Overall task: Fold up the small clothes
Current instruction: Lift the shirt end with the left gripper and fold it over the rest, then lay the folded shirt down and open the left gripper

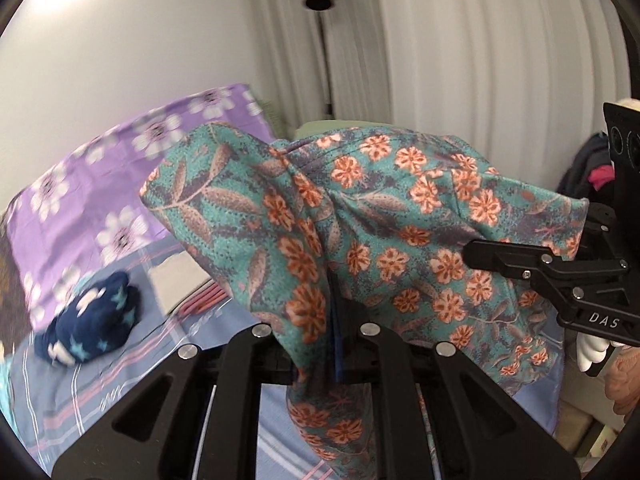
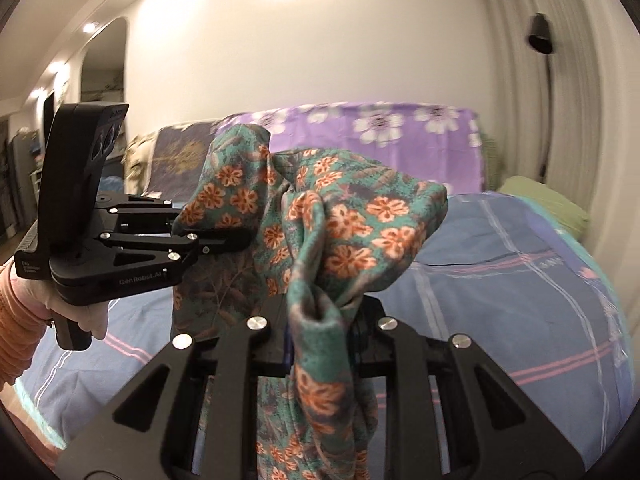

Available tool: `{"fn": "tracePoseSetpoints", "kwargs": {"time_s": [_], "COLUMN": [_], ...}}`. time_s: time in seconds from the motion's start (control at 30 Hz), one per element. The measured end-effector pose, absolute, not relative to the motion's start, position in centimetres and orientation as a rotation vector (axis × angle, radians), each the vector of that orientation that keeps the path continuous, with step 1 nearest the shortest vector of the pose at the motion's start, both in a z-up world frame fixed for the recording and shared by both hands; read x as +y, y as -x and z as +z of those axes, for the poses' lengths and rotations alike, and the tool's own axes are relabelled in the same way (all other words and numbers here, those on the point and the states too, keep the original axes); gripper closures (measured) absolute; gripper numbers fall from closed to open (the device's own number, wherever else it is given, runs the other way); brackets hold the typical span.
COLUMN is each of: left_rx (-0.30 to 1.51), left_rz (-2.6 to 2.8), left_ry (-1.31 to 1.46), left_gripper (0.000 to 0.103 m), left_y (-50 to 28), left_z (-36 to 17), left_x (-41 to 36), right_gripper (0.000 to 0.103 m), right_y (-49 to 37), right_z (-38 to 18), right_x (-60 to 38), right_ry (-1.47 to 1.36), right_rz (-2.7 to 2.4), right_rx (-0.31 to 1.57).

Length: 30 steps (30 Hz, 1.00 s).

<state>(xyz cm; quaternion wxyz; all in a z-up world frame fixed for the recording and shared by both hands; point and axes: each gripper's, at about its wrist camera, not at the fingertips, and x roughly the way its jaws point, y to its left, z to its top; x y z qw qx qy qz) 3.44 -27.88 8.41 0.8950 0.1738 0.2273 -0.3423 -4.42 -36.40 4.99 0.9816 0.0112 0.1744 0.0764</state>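
I have the teal floral garment (image 1: 360, 220) lifted off the bed (image 1: 120, 380), strung between my two tools. My left tool (image 1: 338, 340) is clenched on a bunched fold of it — the cloth spills up over the jaws and drops down between the arms. My right tool (image 2: 320, 320) is clamped on another gathered edge in the same way, with fabric hanging below it. From the right wrist view I see the left tool at the left, its jaws buried in the cloth, a hand (image 2: 80, 312) in an orange sleeve (image 2: 16, 320) on its grip. On the blue plaid bed sheet lies a dark blue star-print garment (image 1: 92, 320), crumpled, well apart from the one I hold — beside it a pale folded piece (image 1: 180, 284).
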Motion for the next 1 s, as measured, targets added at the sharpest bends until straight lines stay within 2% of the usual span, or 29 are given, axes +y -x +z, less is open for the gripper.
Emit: {"fn": "tracePoseSetpoints", "kwargs": {"time_s": [0.37, 0.63, 1.0], "left_rx": [0.447, 0.394, 0.357], "left_rz": [-0.851, -0.872, -0.86], "left_ry": [-0.446, -0.505, -0.573], "left_gripper": [0.091, 0.091, 0.091], "left_y": [-6.3, -10.4, -14.5], "left_z": [10.0, 10.7, 10.1], "left_x": [-40.4, -49.5, -56.7], "right_gripper": [0.083, 0.083, 0.083], "right_y": [4.5, -0.4, -6.6], "right_z": [5.5, 6.8, 6.8], "right_x": [-47.1, -55.7, -61.9], "right_ry": [-0.034, -0.084, -0.12], "right_rz": [-0.122, -0.301, -0.413], "right_rx": [0.329, 0.345, 0.393]}}
